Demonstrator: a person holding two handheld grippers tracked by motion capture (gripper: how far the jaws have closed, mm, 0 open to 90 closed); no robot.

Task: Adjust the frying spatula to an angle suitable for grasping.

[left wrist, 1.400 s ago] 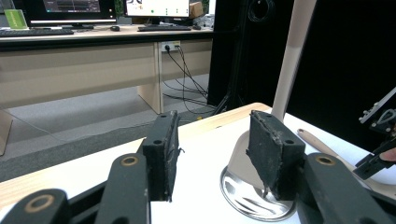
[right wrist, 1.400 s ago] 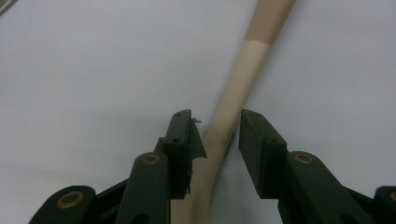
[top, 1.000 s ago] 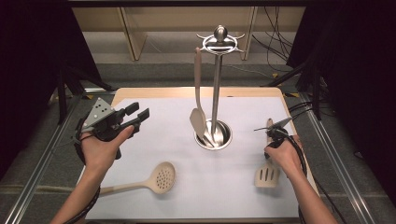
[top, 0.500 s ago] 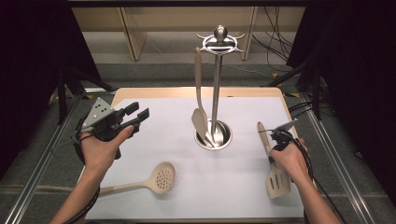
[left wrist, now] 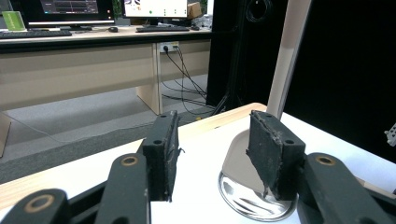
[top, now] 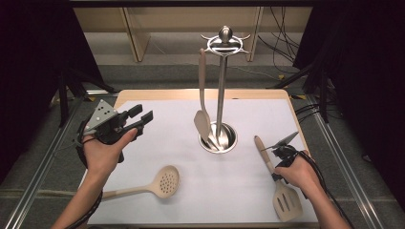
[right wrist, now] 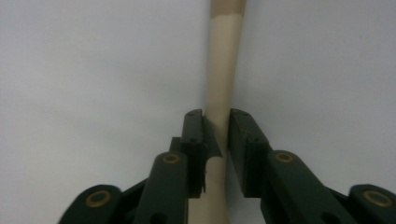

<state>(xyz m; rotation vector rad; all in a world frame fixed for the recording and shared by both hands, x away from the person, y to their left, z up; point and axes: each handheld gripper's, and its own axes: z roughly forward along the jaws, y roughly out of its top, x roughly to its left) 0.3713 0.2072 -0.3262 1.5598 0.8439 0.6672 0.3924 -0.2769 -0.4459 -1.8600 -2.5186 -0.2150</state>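
Gripping the slotted spatula (top: 284, 198) by its handle, the right gripper (top: 281, 153) has jaws that just eased apart slightly. Left gripper (top: 139, 119) hovers, jaws apart, empty. A skimmer (top: 162, 183) lies flat. Farther off, the stand's dish (top: 233, 138) holds one hanging spatula's blade (top: 202, 121).

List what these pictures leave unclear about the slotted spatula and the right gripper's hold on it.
- Slotted spatula: in the high view the right hand covers its mid handle.
- Right gripper: in the right gripper view the jaws flank the handle; whether the pads press cannot be told.
- Spatula blade: cut off by the bottom edge there.
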